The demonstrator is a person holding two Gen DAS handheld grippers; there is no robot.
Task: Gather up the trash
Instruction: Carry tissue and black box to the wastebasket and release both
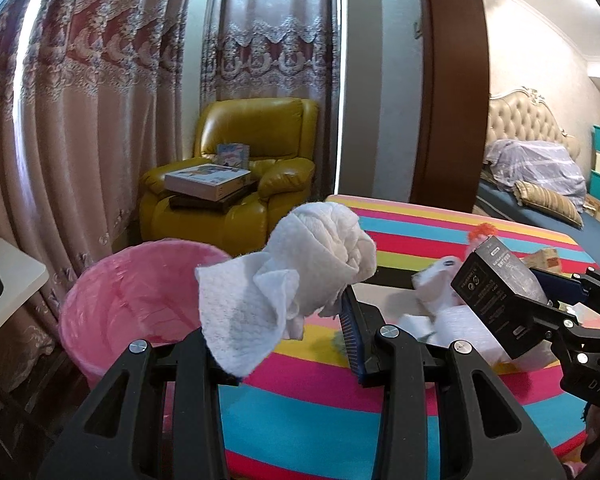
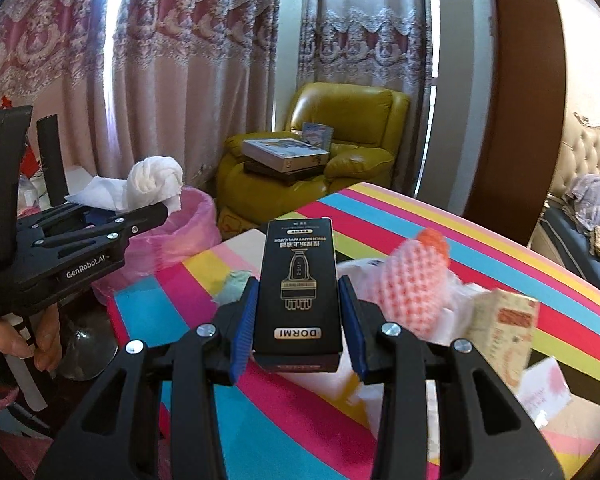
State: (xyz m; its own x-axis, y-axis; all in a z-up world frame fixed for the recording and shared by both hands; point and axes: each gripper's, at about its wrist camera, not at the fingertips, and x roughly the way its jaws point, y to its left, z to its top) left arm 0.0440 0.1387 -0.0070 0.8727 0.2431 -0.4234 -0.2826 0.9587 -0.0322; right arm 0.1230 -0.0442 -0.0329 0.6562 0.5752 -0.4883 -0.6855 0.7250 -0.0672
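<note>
The left gripper [image 1: 284, 320] clamped one crumpled white paper towel [image 1: 300, 264]; the right gripper [image 2: 298, 320] clamped one black cardboard box [image 2: 298, 292]; one pink-lined bin [image 1: 140, 300] stood nearby.

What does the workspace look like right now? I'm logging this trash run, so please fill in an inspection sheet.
Surface: striped tablecloth in pink, blue and yellow bands covers the table.
Job's things: crumpled white tissue in the left gripper; black DORMI box in the right gripper; pink-lined trash bin beside the table.
Clutter: pink foam fruit net, patterned carton, white wrappers on the cloth.
Grippers: both sets of jaws closed on their loads, held above the table.
Cables: nothing seen.
Surroundings: yellow leather armchair with stacked boxes, patterned curtains, bed at right.
</note>
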